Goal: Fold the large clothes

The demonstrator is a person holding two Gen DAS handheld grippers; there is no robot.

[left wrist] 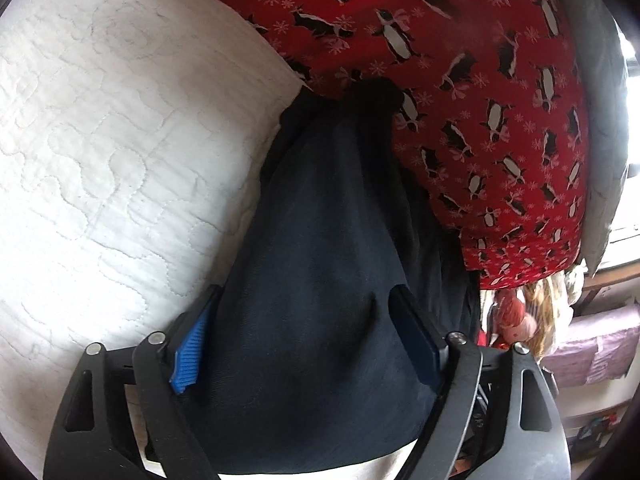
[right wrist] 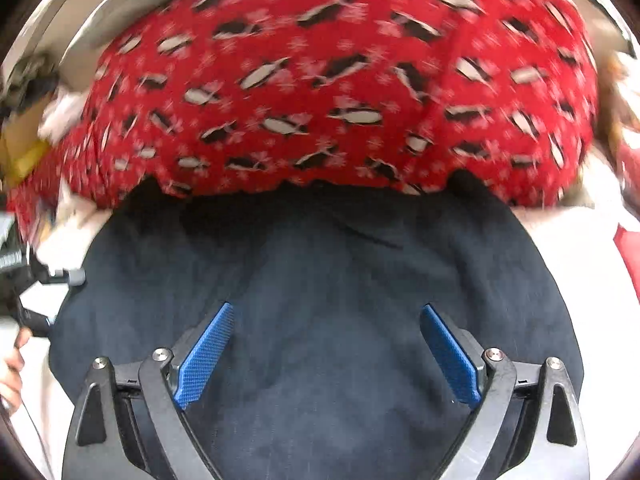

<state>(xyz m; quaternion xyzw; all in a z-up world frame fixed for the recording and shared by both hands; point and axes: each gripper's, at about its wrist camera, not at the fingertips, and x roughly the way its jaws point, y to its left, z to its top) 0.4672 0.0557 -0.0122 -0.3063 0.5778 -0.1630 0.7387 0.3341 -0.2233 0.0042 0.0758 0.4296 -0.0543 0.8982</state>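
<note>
- Left claw (left wrist: 304,332) spread wide, blue pads apart, dark navy garment (left wrist: 328,240) bulging up between the fingers; pressed into the cloth or merely straddling it, impossible to tell, but no pinch made.
- Right claw (right wrist: 326,352) likewise released, pads well apart, poised right over a broad flat stretch of the same dark navy garment (right wrist: 320,280); nothing grasped.
- From the left claw, garment running straight ahead as a narrowing strip, long axis along the fingers, far end tucked against the red penguin-print fabric (left wrist: 460,80).
- From the right claw, garment spreading sideways across the view, far edge meeting the red penguin-print fabric (right wrist: 340,80).
- Beneath everything, white quilted bedding (left wrist: 100,140), bare to the left of the strip.
- Likely next: closing on an edge; neither claw clearly nearer one.
</note>
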